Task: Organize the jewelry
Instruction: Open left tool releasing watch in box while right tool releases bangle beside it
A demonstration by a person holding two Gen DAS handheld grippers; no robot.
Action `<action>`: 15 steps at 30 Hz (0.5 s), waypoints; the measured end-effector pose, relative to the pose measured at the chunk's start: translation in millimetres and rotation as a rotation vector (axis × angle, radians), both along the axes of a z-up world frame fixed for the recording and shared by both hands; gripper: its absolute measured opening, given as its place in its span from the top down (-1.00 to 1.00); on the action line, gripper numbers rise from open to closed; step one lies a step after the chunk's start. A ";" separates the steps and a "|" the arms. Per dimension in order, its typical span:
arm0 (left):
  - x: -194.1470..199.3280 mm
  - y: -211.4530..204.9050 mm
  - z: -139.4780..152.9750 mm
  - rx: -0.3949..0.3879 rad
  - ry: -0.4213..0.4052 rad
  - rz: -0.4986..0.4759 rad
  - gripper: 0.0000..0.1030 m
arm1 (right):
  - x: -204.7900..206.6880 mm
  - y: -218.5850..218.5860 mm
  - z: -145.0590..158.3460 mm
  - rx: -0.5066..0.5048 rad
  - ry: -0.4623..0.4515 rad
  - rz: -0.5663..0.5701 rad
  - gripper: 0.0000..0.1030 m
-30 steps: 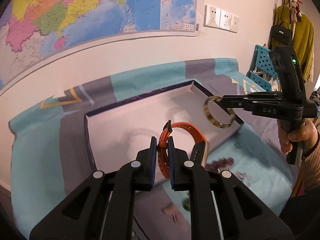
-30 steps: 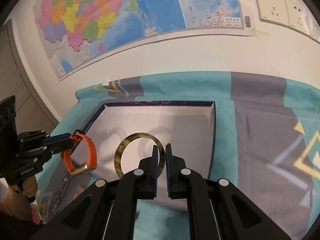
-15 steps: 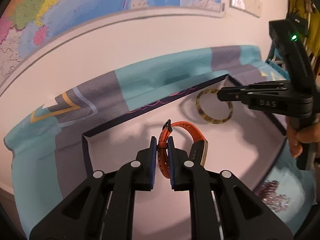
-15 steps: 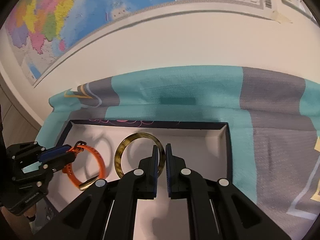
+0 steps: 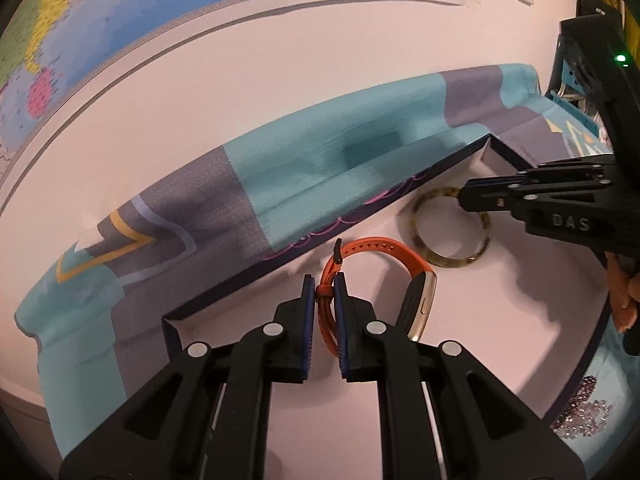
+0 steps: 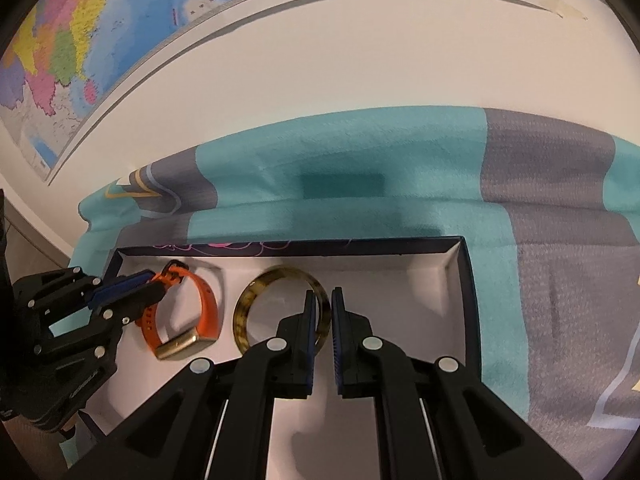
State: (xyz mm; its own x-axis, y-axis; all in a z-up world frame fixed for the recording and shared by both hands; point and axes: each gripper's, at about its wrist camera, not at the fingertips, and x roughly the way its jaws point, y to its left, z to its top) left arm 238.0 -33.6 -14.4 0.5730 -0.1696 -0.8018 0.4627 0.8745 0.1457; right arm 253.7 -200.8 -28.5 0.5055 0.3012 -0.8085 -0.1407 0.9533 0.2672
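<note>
The letters "DAS" stand in raised relief on the black body of the right gripper (image 5: 466, 200). Print on the wall map (image 5: 120, 12) is too small to read.

Both views are fisheye, each mounted just behind its own gripper and looking forward and steeply down along the two fingers. The left wrist view sits close above the near-left part of the white-lined box (image 5: 472, 320), facing the wall with the map (image 5: 120, 20); the right gripper (image 5: 464, 200) enters from its right edge. The right wrist view hangs close over the same box (image 6: 440, 292) from farther right, facing the same wall — the left gripper (image 6: 160, 286) shows at its left edge. They share the box interior, the orange watch (image 5: 384, 248) (image 6: 204, 304), the mottled bangle (image 5: 452, 262) (image 6: 256, 296), the teal-and-grey cloth (image 5: 320, 168) (image 6: 360, 152) and the map (image 6: 80, 40).
</note>
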 end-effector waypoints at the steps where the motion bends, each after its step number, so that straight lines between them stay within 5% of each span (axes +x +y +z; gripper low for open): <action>1: 2.2 0.3 -0.5 0.002 0.006 0.004 0.80 | 0.1 -0.7 -0.3 0.002 0.000 -0.004 0.83; 7: 6.3 3.6 -0.7 -0.016 0.017 0.030 0.61 | -5.8 -6.0 2.6 0.030 -0.023 -0.003 0.64; 15: -28.6 23.2 27.0 -0.093 -0.093 0.097 0.32 | -51.7 -17.7 34.5 0.052 -0.149 0.048 0.40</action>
State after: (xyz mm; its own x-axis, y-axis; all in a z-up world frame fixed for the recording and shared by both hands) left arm 209.5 -10.4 12.5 0.6615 -0.1807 -0.7279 0.3636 0.9261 0.1006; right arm 202.0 -218.6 6.0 0.6026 0.3676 -0.7083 -0.2275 0.9299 0.2890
